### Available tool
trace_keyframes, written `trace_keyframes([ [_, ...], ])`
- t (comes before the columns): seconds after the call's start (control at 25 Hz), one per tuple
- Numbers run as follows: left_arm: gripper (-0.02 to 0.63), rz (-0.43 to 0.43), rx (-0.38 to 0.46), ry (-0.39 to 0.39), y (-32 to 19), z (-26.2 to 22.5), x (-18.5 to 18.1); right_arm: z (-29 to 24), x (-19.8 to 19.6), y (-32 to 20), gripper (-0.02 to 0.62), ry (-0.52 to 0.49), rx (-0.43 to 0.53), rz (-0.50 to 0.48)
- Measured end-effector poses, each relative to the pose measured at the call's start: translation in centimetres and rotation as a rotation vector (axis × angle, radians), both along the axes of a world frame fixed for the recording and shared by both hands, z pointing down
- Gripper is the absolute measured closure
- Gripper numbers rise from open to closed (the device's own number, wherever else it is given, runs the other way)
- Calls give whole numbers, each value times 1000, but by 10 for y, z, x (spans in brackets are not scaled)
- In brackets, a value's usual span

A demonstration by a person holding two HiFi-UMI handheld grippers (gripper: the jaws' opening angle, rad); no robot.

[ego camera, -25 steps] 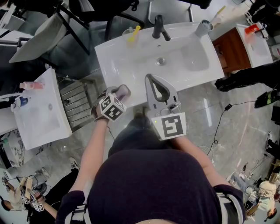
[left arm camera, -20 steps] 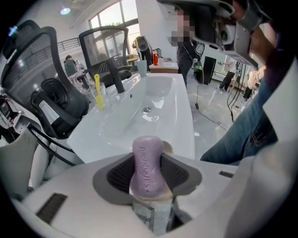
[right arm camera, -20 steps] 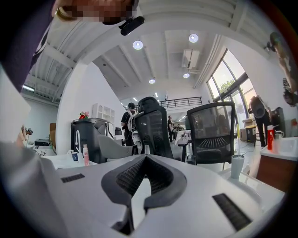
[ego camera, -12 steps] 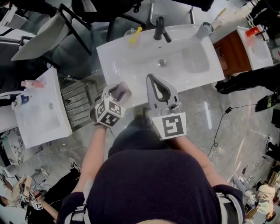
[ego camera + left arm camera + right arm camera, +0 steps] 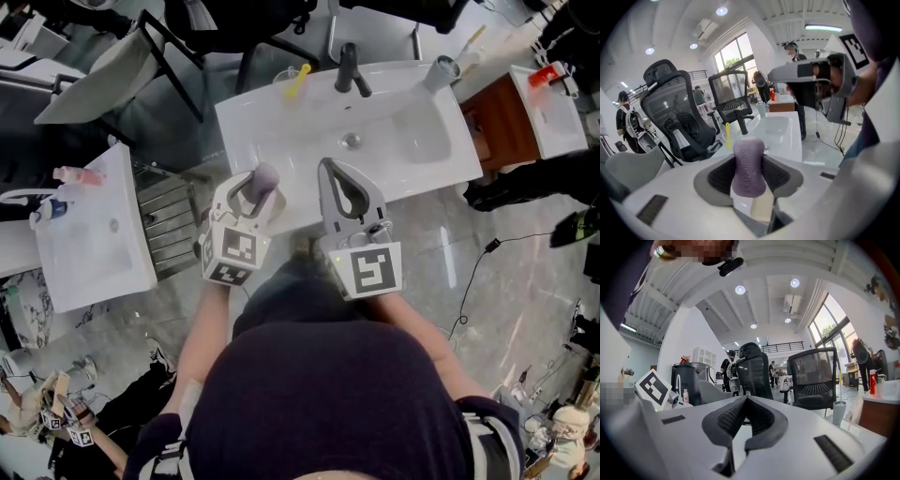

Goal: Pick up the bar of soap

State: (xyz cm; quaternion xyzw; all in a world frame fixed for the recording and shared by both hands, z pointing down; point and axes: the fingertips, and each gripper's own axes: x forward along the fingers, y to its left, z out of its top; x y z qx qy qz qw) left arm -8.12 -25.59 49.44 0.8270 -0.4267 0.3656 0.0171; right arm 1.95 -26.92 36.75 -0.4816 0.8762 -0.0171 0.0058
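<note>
The ribbed dark pads (image 5: 718,174) of the left gripper (image 5: 749,157) are clamped on the two sides of the purple bar of soap (image 5: 749,168), which stands on end between them, its rounded top poking out past the tips. The right gripper (image 5: 746,398) has its jaws pressed together at the tips with nothing between them

Only the left gripper view shows the raised lettering on the soap's face and the pads pressing on its sides. The head view shows where it is: the soap (image 5: 264,176) sits in the left gripper (image 5: 255,187) at the front left corner of the white washbasin (image 5: 281,122), held clear of it, with the right gripper (image 5: 330,173) just beside it, reaching over the basin's front rim. The right gripper view looks level across the room and shows no soap and no basin bowl, only mesh office chairs (image 5: 820,376) and people standing far off

At the back of the basin stand a black faucet (image 5: 349,67), a clear cup with a yellow stick (image 5: 296,81) and a grey cup (image 5: 441,67). A second white basin (image 5: 94,234) lies well apart on the left. In the left gripper view the soap blocks the middle of the basin, and the right gripper (image 5: 806,79) crosses the upper right
</note>
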Motion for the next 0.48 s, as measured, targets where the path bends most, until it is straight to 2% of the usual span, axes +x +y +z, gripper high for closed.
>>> trace_keyframes([
  [0.48,428,-110,298,188,-11,-109,8,-29,9,0,578,-11,65,13],
])
